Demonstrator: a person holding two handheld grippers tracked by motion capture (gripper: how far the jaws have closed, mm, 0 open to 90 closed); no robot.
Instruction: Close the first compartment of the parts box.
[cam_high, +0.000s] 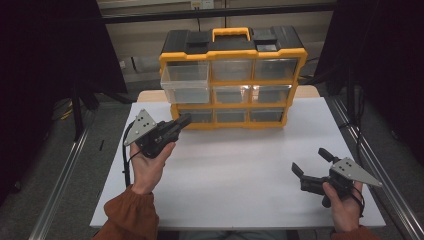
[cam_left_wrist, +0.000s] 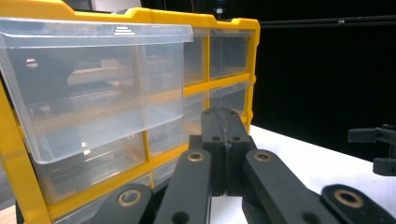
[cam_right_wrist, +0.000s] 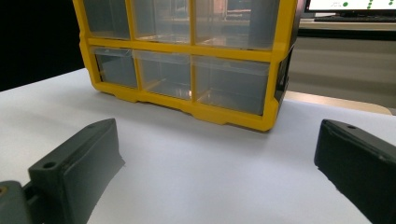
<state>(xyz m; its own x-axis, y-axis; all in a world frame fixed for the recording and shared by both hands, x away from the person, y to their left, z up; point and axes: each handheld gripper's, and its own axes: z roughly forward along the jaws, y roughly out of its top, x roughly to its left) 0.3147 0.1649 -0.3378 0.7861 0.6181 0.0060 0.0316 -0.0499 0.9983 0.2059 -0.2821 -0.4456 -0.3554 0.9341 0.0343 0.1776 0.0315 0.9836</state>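
A yellow and black organizer (cam_high: 232, 75) with clear drawers stands at the back of the white table (cam_high: 235, 175). Its top-left drawer (cam_high: 185, 82) is pulled out toward me; the same drawer (cam_left_wrist: 98, 88) looms large in the left gripper view. My left gripper (cam_high: 186, 119) is shut with nothing in it, its tip just below and in front of that drawer, near the bottom-left drawer. My right gripper (cam_high: 311, 161) stands open over the table's right front, well clear of the organizer (cam_right_wrist: 187, 56), with nothing between its fingers (cam_right_wrist: 79, 163).
The organizer's other drawers (cam_high: 252, 92) sit flush in their slots and look empty. Metal rails (cam_high: 65, 175) run along both sides of the table. Dark curtains hang left and right. Bare white table lies between the two grippers.
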